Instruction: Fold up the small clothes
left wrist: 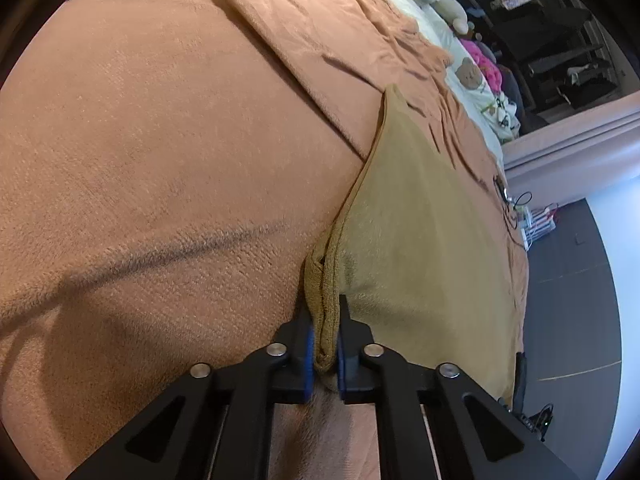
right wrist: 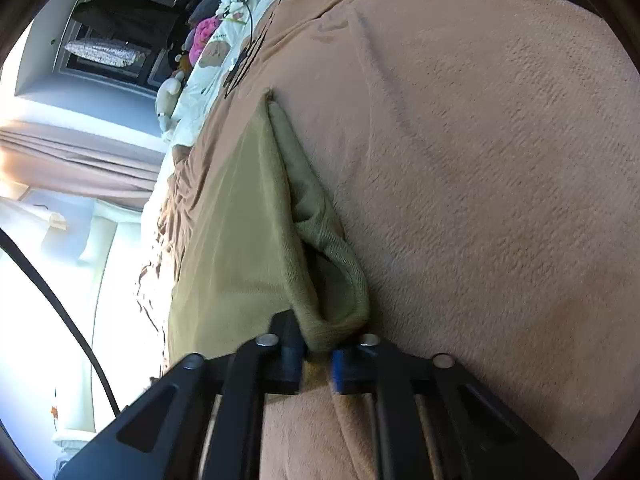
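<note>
A small mustard-yellow garment lies on a brown fleece blanket that covers a bed. My left gripper is shut on a bunched hem of the garment, with fabric pinched between the blue pads. In the right wrist view the same garment stretches away from the camera. My right gripper is shut on its folded corner, with a loop of ribbed edge bulging just past the fingers. The rest of the cloth spreads flat towards the bed's edge.
The brown blanket fills most of both views, with a raised fold farther back. Plush toys and a pink bundle sit at the bed's far end beside dark shelving. A dark cable hangs past the bed edge.
</note>
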